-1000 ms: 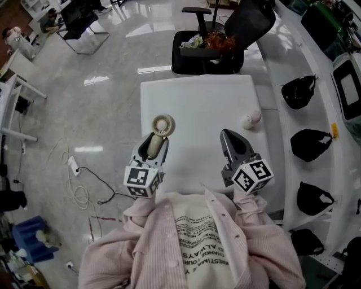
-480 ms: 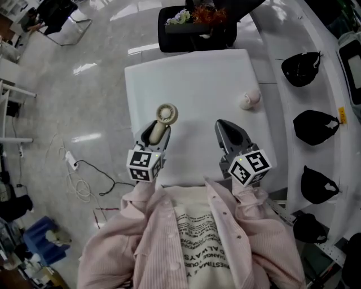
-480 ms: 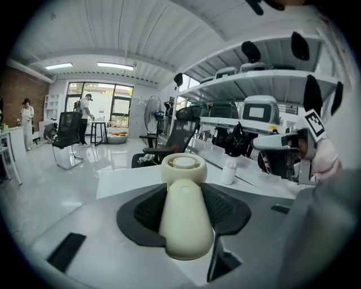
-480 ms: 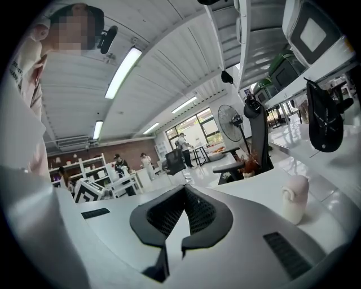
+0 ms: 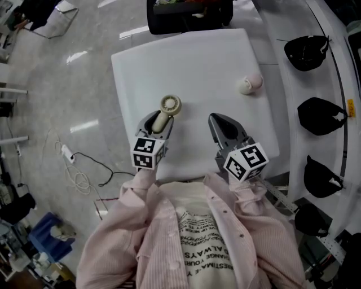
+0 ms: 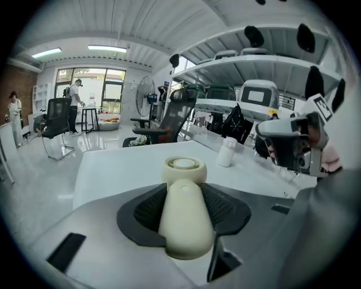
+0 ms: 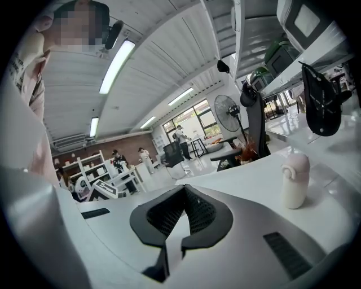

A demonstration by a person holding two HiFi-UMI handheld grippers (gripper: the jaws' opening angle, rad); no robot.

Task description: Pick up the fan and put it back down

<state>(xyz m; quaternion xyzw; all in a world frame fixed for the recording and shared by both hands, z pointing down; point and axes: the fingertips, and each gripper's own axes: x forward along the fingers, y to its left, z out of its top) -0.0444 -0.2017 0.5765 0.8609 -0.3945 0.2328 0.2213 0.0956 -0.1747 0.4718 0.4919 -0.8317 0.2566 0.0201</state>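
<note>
A cream hand-held fan (image 5: 170,105) with a round head and a thick handle is clamped by its handle in my left gripper (image 5: 159,121), over the near left part of the white table (image 5: 197,62). In the left gripper view both dark pads (image 6: 148,208) press on the handle, and the fan's head (image 6: 184,169) sticks out past the fingertips. Whether the fan touches the tabletop I cannot tell. My right gripper (image 5: 223,127) hovers beside it on the right, shut and empty, with its tips meeting (image 7: 183,189).
A small white and pink bottle (image 5: 250,83) stands on the table's right side, also in the right gripper view (image 7: 295,180). A black office chair (image 5: 189,14) stands behind the table. Black bags (image 5: 307,52) line the white shelf at right. Cables (image 5: 79,169) lie on the floor at left.
Both grippers have come down toward the table, the left one more and tipping downward, with the fan still held in it. The jaws look unchanged.
</note>
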